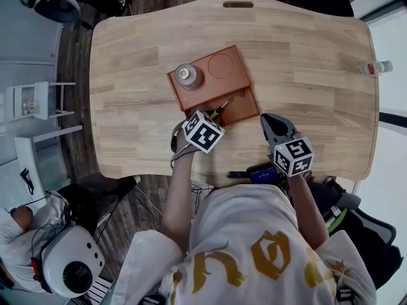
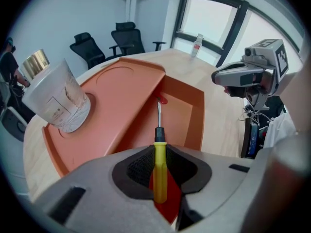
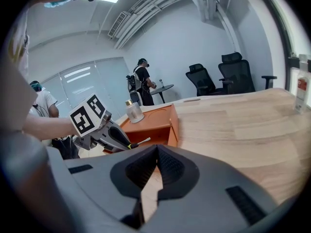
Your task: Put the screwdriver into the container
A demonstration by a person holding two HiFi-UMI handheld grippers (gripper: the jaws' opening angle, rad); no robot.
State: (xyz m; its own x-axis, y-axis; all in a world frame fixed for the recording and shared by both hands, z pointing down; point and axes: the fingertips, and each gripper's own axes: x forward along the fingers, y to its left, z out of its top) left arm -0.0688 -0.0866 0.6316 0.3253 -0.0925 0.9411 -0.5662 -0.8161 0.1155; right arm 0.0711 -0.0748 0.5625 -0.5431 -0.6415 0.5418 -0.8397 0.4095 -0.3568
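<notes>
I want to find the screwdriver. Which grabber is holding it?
The left gripper: its jaws pinch the yellow screwdriver. The right gripper is shut on nothing.

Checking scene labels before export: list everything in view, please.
table: one, light wood, fills the head view
tray: one, orange, table centre, with a round recess and a deep compartment
glass bottle: one, clear with a gold cap, upright on the tray's left end
water bottle: one, clear, at the table's right edge
dark device: one, dark blue, at the table's near edge
office chairs: two, black, beyond the table
people: at least two, in the background
screwdriver: one, yellow handle, in the left tool, tip over the deep compartment
left tool: grey, shut on the screwdriver
right tool: grey, shut, empty, over the table
</notes>
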